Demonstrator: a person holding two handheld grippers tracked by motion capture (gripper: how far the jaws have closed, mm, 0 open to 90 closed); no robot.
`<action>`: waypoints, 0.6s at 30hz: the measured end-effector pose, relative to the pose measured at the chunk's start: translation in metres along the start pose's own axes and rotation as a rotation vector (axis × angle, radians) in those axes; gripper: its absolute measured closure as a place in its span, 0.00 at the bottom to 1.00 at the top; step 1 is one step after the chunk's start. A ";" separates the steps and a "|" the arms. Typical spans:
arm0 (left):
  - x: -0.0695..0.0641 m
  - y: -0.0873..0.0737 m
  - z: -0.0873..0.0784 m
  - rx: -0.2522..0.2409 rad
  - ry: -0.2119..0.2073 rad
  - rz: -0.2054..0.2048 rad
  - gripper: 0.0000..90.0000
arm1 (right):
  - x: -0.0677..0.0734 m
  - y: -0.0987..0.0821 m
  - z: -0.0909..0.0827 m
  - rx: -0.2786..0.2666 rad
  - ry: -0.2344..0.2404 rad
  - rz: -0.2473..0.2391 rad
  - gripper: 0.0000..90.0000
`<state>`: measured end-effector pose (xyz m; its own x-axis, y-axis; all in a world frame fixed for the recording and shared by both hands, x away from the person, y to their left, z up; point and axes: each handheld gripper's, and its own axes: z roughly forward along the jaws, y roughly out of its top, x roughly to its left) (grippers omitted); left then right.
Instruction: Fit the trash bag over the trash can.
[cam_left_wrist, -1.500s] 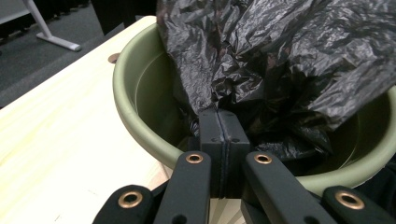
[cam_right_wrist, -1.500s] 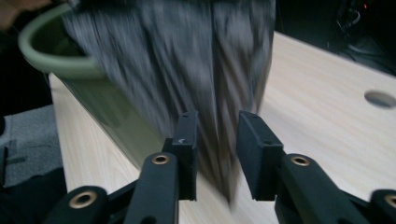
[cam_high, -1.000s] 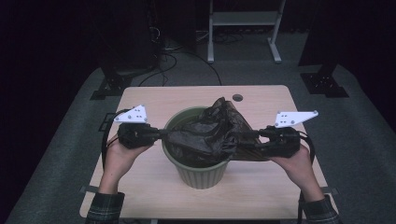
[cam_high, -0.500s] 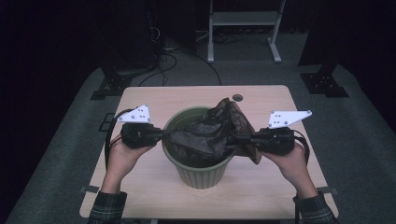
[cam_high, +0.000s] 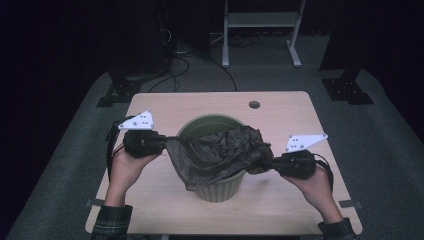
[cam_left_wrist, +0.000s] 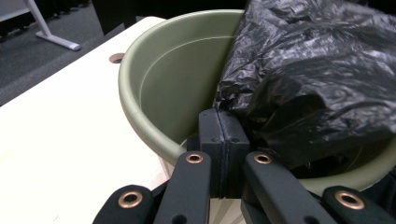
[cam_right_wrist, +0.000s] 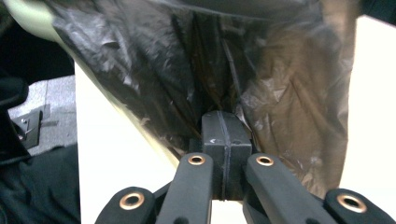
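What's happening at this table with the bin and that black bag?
A person is fitting a black bin bag into a green waste bin on the wooden table. The left gripper and the right gripper each pinch an edge of the bag, with jaws shut, stretching it across the bin's mouth. The bag is bunched on top and not yet pulled around the rim.

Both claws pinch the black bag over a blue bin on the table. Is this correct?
Not quite: the bin is green, not blue, as the high view shows. The rest holds: the left claw and right claw each pinch the black bag over it on the table.
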<state>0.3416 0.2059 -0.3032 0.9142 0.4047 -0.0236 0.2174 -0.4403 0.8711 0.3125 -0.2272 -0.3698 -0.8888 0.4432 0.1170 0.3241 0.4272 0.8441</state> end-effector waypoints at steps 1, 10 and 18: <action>0.001 0.000 0.000 0.001 -0.003 0.001 1.00 | -0.001 -0.005 0.003 0.008 0.007 0.011 1.00; 0.004 -0.001 0.003 -0.007 0.003 -0.011 1.00 | 0.002 -0.019 0.012 0.043 0.022 0.014 0.94; 0.006 0.000 0.005 -0.010 0.020 -0.012 1.00 | 0.009 -0.001 -0.024 -0.050 0.011 -0.014 0.83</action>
<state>0.3483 0.2044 -0.3054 0.9044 0.4260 -0.0245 0.2251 -0.4275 0.8755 0.2963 -0.2419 -0.3569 -0.8967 0.4288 0.1099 0.2948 0.3933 0.8708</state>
